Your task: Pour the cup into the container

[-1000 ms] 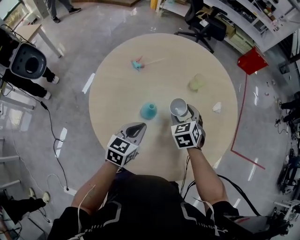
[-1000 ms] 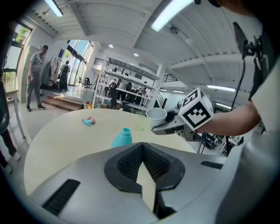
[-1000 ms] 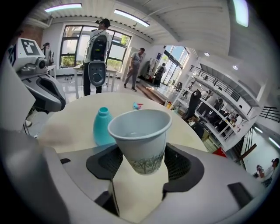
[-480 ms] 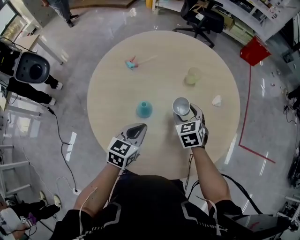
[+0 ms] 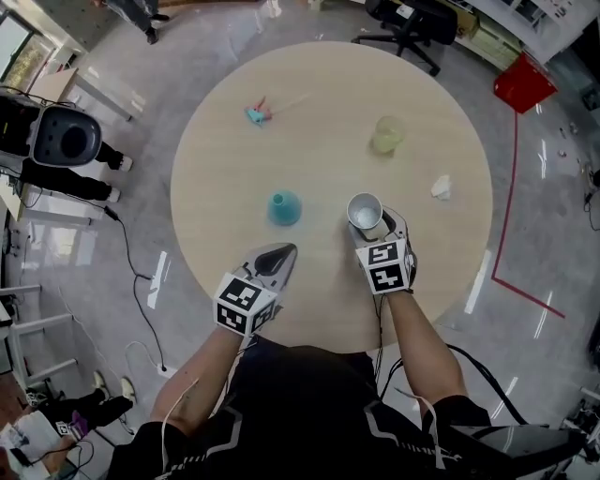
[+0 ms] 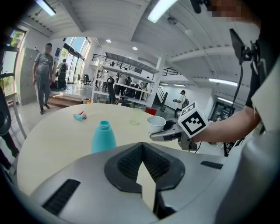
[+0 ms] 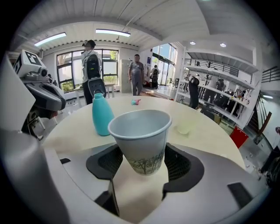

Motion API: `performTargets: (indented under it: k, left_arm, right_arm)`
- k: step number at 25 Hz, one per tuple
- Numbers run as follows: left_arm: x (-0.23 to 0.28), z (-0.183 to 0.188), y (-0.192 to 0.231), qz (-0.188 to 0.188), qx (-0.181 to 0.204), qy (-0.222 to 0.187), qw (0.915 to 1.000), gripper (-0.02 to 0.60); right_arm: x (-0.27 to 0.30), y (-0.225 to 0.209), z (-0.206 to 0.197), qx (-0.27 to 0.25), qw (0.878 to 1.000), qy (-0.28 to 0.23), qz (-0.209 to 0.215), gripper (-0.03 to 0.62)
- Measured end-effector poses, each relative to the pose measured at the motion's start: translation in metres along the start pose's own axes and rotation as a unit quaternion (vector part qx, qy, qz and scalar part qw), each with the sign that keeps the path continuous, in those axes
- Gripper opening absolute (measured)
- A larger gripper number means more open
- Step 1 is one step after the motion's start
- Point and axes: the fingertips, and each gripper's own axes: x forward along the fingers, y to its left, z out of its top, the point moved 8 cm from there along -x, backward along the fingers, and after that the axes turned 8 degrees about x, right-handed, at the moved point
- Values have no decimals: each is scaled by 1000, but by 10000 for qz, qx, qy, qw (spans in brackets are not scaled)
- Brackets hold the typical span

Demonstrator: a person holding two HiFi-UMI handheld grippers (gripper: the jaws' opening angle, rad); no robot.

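A white paper cup (image 5: 365, 212) with a tree print hangs upright just above the round table (image 5: 234, 169), with my right gripper (image 5: 373, 228) shut on its lower half. In the right gripper view the cup (image 7: 141, 140) fills the jaws and its grey inside shows no contents. A teal bottle (image 5: 284, 207) stands left of the cup. A pale yellow-green container (image 5: 386, 136) stands farther back and right. My left gripper (image 5: 277, 253) hovers over the table's near edge, shut with nothing in it, and it points at the bottle (image 6: 103, 137).
A white crumpled scrap (image 5: 441, 187) lies at the table's right. A small teal and pink item (image 5: 256, 114) lies at the far left. An office chair (image 5: 412, 19) and a red bin (image 5: 525, 82) stand beyond the table. People stand in the background.
My right gripper has carried the cup a little right, away from the teal bottle, and lower. The left gripper has drifted slightly right. The head view has shifted.
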Motion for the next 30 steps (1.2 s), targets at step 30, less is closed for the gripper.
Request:
performTargets:
  k: [30]
  left_arm:
    - [29,-17,-9,44,-98,387,9992,-9]
  right_arm:
    - [30,-16,-58,557,9923,-400,1036,302]
